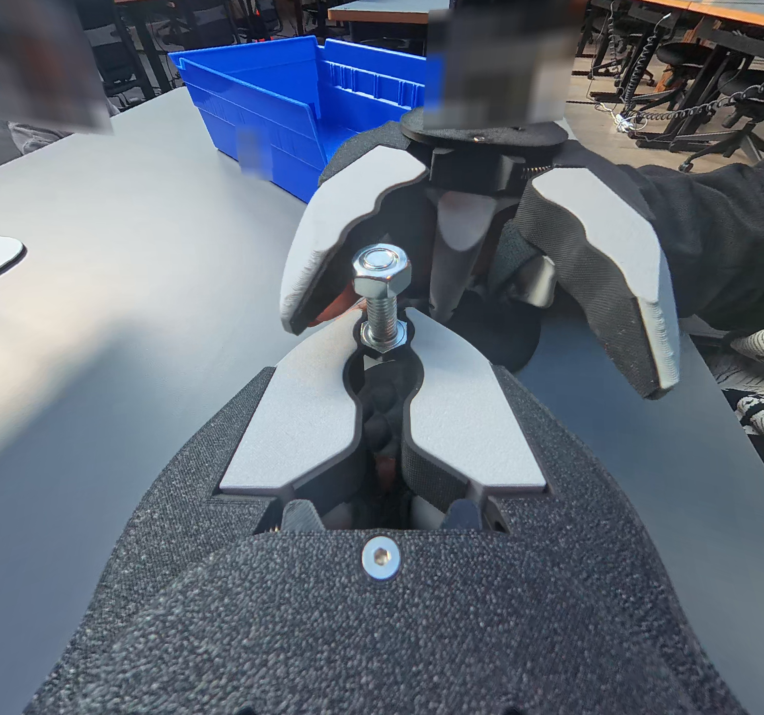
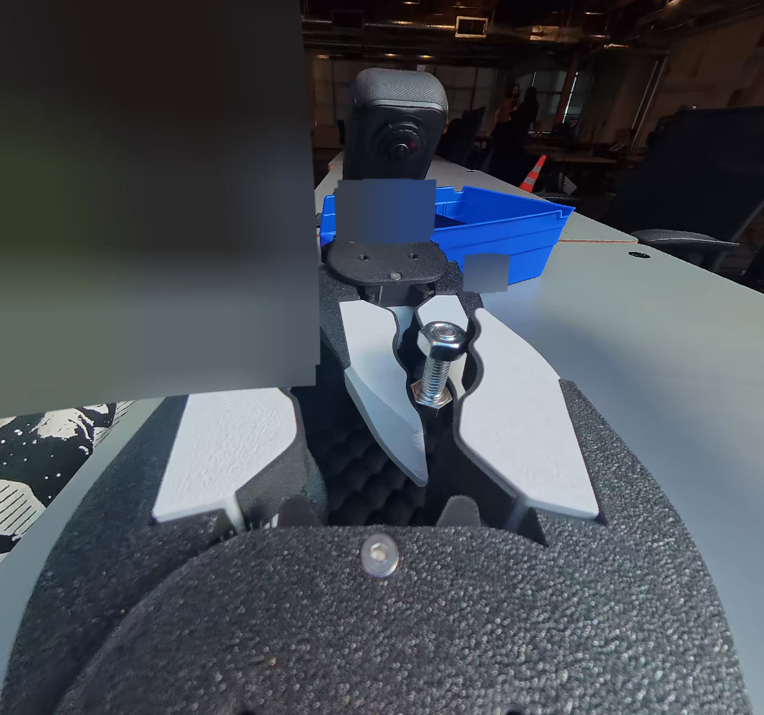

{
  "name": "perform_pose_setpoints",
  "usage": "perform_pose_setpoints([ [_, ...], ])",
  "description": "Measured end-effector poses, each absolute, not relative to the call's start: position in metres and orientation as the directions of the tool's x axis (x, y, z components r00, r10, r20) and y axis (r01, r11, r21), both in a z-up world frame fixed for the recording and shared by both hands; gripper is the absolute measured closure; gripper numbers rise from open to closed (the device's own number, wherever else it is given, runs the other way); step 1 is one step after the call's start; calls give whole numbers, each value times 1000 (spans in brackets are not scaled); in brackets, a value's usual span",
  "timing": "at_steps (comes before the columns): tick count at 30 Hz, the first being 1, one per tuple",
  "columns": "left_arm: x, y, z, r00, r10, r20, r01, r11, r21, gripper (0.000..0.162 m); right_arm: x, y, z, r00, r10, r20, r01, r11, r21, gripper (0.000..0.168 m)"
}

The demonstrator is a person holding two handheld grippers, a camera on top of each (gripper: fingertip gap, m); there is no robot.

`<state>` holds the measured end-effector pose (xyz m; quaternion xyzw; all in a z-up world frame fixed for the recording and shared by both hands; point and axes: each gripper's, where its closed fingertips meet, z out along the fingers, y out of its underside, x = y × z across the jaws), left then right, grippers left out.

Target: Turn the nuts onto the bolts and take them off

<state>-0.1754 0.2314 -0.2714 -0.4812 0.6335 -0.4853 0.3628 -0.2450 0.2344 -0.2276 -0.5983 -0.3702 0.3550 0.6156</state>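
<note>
Over grey table (image 1: 124, 240) | shiny bolt (image 1: 381, 306) upright | L tool (image 1: 382, 337) pinches nut (image 1: 383, 335) | R tool (image 1: 479, 348) spread

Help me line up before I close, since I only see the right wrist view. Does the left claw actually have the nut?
Observer: Yes. In the left wrist view the left claw is shut around the nut, in the notch near its tips. The bolt stands upright above it.
Operator: Where is my claw relative to the bolt head?
Observer: The right claw is open. One finger sits close beside the bolt head, and the other is well off to the side.
Operator: Anything else on the table?
Observer: A white flat object lies on the table at the picture's left edge, away from the blue bin.
</note>
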Motion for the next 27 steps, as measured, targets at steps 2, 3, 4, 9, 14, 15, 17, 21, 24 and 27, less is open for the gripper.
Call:
perform_pose_setpoints([
  [2, -176, 232, -271, -272, -962, 9, -254, 63, -965, 148, -240, 236, -227, 485, 874, 21, 2, 23, -1000, 95],
  [3, -176, 232, -271, -272, -962, 10, -253, 61, -966, 148, -238, 236, -227, 493, 870, 18, 3, 19, -1000, 100],
  [4, -176, 232, -271, -272, -962, 11, -253, 60, -966, 148, -235, 237, -227, 500, 866, 16, 5, 15, -1000, 104],
  [9, -176, 232, -270, -271, -963, 15, -248, 54, -967, 148, -221, 239, -227, 532, 846, 21, 24, 10, -1000, 126],
  [14, -176, 233, -269, -270, -963, 17, -243, 51, -969, 148, -210, 239, -226, 552, 834, 23, 33, 6, -999, 145],
  [15, -176, 233, -269, -270, -963, 18, -242, 50, -969, 148, -208, 239, -225, 555, 832, 25, 33, 7, -999, 152],
  [17, -176, 233, -268, -266, -964, 22, -241, 45, -969, 148, -206, 236, -223, 543, 839, 29, 26, 18, -999, 162],
  [21, -176, 233, -269, -267, -963, 20, -242, 47, -969, 148, -203, 236, -221, 553, 832, 37, 26, 27, -999, 162],
  [24, -176, 233, -268, -268, -963, 21, -242, 47, -969, 148, -203, 241, -216, 578, 815, 27, -25, 51, -998, 139],
  [27, -176, 232, -269, -269, -963, 17, -245, 51, -968, 148, -213, 244, -216, 573, 819, 13, -58, 57, -997, 102],
])
